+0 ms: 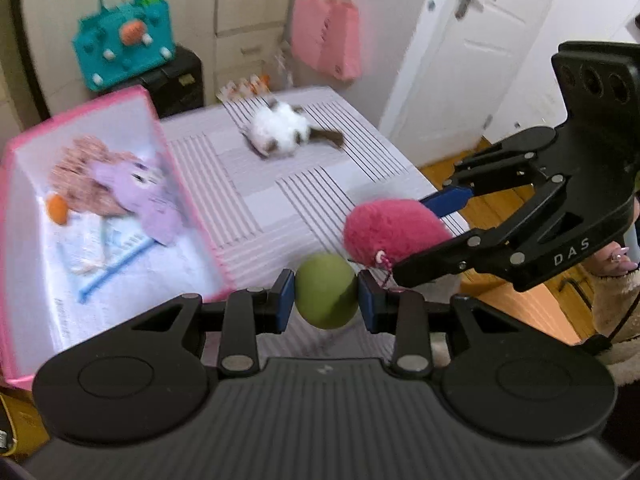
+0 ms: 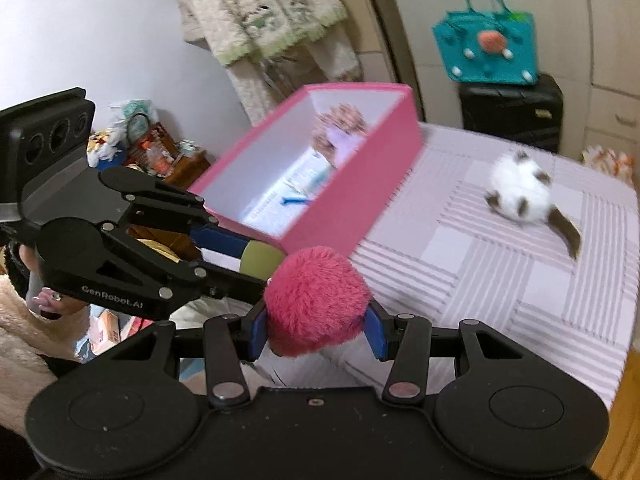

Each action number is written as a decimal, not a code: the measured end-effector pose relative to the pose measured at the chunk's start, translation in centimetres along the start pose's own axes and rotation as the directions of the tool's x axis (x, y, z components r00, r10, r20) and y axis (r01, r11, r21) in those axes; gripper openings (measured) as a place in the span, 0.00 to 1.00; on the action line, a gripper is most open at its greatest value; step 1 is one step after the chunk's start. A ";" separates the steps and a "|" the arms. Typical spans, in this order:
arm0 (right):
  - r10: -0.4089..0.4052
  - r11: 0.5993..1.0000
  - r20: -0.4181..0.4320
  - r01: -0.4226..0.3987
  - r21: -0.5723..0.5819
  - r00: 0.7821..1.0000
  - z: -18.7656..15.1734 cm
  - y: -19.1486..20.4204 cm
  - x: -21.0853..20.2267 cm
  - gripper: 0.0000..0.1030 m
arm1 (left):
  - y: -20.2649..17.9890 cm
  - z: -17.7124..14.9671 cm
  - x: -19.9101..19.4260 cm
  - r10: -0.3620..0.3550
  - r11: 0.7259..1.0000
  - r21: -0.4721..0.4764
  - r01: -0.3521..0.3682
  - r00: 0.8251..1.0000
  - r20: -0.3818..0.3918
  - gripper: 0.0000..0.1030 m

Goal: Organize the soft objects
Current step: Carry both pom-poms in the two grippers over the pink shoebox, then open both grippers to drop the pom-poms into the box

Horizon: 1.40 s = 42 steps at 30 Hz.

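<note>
- Left wrist view: a smooth green ball point(image 1: 326, 295) is pinched by the left gripper point(image 1: 326, 300) jaws, above the tabletop's point(image 1: 280, 200) near edge.
- A fluffy pink pom-pom point(image 2: 318, 306) is clamped by the right gripper point(image 2: 318, 330), right of the pink box point(image 2: 352, 200).

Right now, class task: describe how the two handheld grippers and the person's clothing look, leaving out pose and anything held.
Both the left gripper and right gripper are black, with linkage arms joined by silver rivets and a ribbed body. Their fingers carry blue pads. White lettering marks their sides: "DAS" on the right, "GenRobot.AI" on the left. The person wears a fluffy cream sleeve.
</note>
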State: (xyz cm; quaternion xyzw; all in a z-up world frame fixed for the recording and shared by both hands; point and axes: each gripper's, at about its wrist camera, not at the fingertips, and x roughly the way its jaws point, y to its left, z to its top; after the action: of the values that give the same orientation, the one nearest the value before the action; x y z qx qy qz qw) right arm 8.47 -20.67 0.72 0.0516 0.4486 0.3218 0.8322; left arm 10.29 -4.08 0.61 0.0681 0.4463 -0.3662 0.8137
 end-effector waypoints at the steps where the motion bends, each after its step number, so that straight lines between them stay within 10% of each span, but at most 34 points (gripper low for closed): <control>1: 0.009 1.000 0.006 -0.009 -0.010 1.000 0.4 0.4 0.3 0.52 | 0.3 -0.2 -0.7 0.012 1.000 0.003 -0.012 1.000 0.019 0.32; 12: 0.048 0.988 0.075 -0.036 -0.151 0.996 6.2 4.3 3.6 0.52 | 6.5 -1.0 -5.5 0.142 0.989 -0.057 -0.134 0.973 0.183 0.32; 25: -0.083 0.932 0.035 0.090 -0.352 0.996 12.5 5.4 13.4 0.52 | 14.9 -0.5 -3.0 0.362 0.932 -0.090 -0.351 0.917 0.167 0.32; 31: -0.167 0.890 -0.101 0.106 -0.443 0.981 13.4 4.9 19.2 0.52 | 16.4 0.4 0.9 0.450 0.876 0.124 -0.465 0.883 0.135 0.32; 42: -0.272 0.832 -0.167 0.144 -0.536 0.948 14.1 4.6 23.1 0.53 | 17.8 2.4 3.9 0.467 0.855 0.227 -0.466 0.883 0.054 0.34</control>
State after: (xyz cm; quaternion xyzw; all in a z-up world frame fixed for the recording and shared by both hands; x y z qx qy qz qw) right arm 26.19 -0.75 -5.68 -0.2619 0.4441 0.3410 0.7861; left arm 24.94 5.67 -4.83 0.2696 0.3718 -0.2080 0.8636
